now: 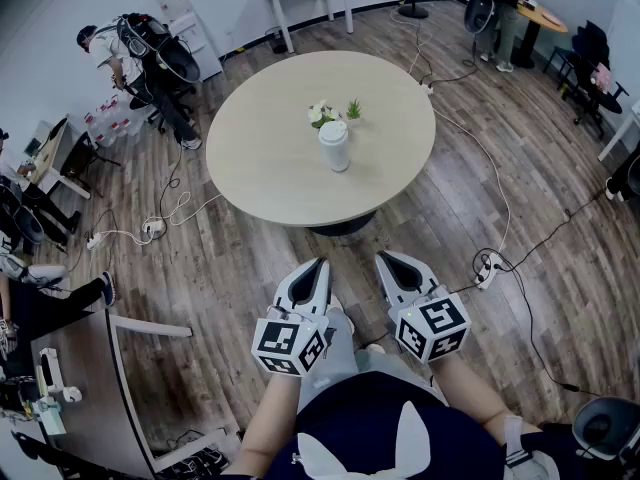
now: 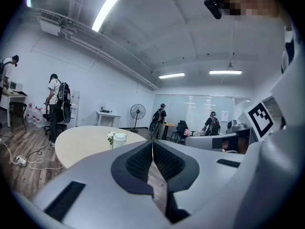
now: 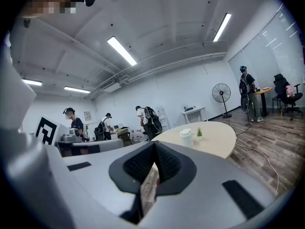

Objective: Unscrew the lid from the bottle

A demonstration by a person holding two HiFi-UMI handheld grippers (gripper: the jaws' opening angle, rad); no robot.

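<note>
A: Where's the bottle point(image 1: 334, 146)?
B: Mid tabletop point(image 1: 262, 168), by the flowers point(image 1: 321, 114), well ahead of you. Lid point(image 1: 333, 129) on.
A: Claws?
B: Left claw point(image 1: 320, 265) & right claw point(image 1: 386, 259) both pressed together, empty. Step closer, spread them, hold body w/ one, twist lid w/ other.

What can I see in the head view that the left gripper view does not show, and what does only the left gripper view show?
Only the head view: the small green plant on the table, and the forearms of the person who holds the tools.
Only the left gripper view: the ceiling lights and a glass wall at the far end.
Both: the round table, the white bottle with its lid on, the flowers beside it, and the left tongs, shut, empty and short of the table.
</note>
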